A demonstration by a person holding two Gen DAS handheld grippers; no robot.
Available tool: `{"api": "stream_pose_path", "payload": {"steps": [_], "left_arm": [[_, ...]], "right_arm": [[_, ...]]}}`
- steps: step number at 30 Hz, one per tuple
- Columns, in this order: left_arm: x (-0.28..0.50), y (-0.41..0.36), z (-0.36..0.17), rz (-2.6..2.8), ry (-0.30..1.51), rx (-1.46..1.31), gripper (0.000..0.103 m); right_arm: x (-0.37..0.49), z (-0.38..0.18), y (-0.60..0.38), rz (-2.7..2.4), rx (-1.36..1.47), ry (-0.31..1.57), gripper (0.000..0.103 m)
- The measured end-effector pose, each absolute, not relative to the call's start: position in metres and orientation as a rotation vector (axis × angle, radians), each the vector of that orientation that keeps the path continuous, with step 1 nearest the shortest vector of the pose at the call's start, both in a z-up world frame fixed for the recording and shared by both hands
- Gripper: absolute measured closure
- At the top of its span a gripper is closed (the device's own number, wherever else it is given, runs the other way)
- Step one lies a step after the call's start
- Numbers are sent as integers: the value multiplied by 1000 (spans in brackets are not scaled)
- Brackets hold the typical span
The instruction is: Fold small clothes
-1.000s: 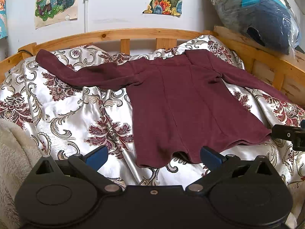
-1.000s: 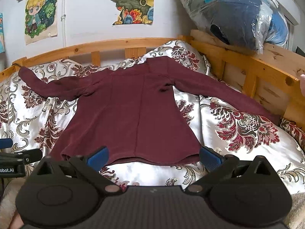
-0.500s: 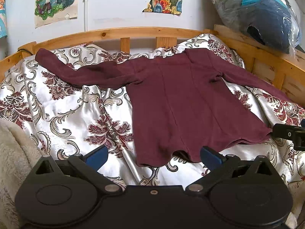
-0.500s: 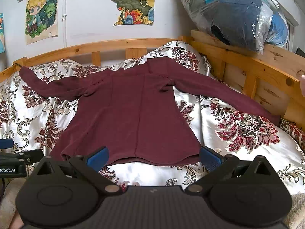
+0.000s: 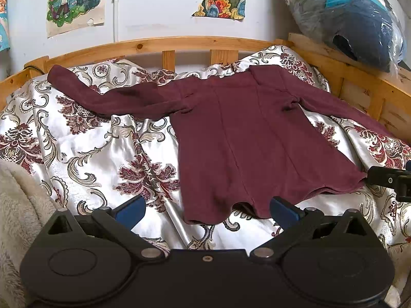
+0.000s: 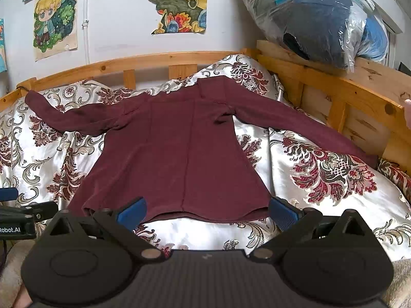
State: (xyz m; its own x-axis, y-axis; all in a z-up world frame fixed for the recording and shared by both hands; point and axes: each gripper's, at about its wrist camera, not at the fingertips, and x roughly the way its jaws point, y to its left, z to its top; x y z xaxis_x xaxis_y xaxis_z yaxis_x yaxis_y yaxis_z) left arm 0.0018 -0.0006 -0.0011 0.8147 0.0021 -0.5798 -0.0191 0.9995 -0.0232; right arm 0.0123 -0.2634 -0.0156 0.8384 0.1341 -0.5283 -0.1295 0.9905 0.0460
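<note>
Maroon top (image 5: 246, 141) lies flat on bed quilt (image 5: 84, 154), unchanged since a second ago; my left claw (image 5: 206, 209) and right claw (image 6: 206, 209) both released at its hem, folding unstarted.

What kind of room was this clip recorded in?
Most likely a bedroom, perhaps a child's. A maroon long-sleeved top lies spread on a floral satin bedcover inside a wooden bed frame, with cartoon posters taped to the wall behind and bagged bedding stacked on the frame.
</note>
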Motion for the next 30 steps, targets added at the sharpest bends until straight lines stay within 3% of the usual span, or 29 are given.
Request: {"api": "stream_pose_path", "payload": {"steps": [30], "left_arm": [[4,4,-2,12,622,-31,1]], "right_arm": [[13,-17,-264,132,6,565,0]]}}
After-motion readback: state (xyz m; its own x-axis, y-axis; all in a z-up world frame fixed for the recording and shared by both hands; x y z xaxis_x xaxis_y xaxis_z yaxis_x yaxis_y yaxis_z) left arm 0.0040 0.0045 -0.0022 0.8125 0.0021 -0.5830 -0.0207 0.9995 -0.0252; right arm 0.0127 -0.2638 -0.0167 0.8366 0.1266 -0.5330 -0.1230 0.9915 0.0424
